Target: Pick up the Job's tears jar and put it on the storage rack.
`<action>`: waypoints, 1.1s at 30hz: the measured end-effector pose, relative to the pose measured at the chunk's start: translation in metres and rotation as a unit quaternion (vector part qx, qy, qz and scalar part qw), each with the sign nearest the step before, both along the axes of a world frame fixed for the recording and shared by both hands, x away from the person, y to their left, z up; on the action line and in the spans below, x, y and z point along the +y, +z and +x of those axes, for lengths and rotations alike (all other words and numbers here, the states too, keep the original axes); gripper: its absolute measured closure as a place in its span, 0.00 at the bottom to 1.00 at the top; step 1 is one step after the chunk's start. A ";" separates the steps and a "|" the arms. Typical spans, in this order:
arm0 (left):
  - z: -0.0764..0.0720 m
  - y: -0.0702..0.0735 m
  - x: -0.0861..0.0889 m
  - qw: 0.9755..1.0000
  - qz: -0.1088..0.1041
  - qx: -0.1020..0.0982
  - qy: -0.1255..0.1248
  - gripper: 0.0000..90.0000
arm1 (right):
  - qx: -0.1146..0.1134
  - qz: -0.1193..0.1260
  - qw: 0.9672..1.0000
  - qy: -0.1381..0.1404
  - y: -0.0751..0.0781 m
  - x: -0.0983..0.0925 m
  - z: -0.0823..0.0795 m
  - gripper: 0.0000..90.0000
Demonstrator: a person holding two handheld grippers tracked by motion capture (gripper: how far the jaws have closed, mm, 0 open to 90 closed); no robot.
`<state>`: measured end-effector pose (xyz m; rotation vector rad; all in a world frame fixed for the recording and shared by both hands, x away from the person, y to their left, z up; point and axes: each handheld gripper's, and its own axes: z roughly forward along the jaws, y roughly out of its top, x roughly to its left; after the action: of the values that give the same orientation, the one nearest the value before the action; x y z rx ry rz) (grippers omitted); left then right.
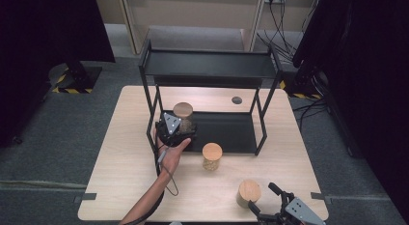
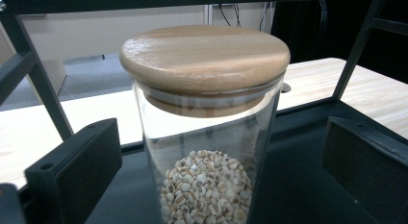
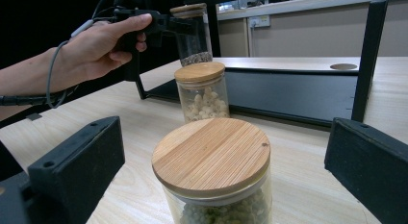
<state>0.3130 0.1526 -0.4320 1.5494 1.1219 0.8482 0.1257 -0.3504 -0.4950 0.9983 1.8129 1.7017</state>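
The left tool, held in a person's left hand, stands with its two black jaws spread wide on either side of a tall clear glass jar with a round wooden lid, holding pale small grains; the pads are clear of the glass, so the jar is between the jaws but not gripped. The jar stands on the lower tray of a black metal two-tier shelf rack, at its left end, on the light wooden table. The right tool rests near the table's front right edge, jaws open and empty, with a short wooden-lidded glass jar of greenish grains lying between them, untouched. A third wooden-lidded jar of pale lumps stands just in front of the rack.
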 end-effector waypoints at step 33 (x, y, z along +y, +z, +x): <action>-0.059 -0.006 0.029 0.998 0.006 -0.025 -0.056 0.01 | 0.000 0.001 1.000 -0.001 0.000 0.000 0.000 0.01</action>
<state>0.2539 0.1818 -0.4385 1.5785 0.9857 0.8145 0.1253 -0.3502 -0.4948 1.0004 1.8103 1.7018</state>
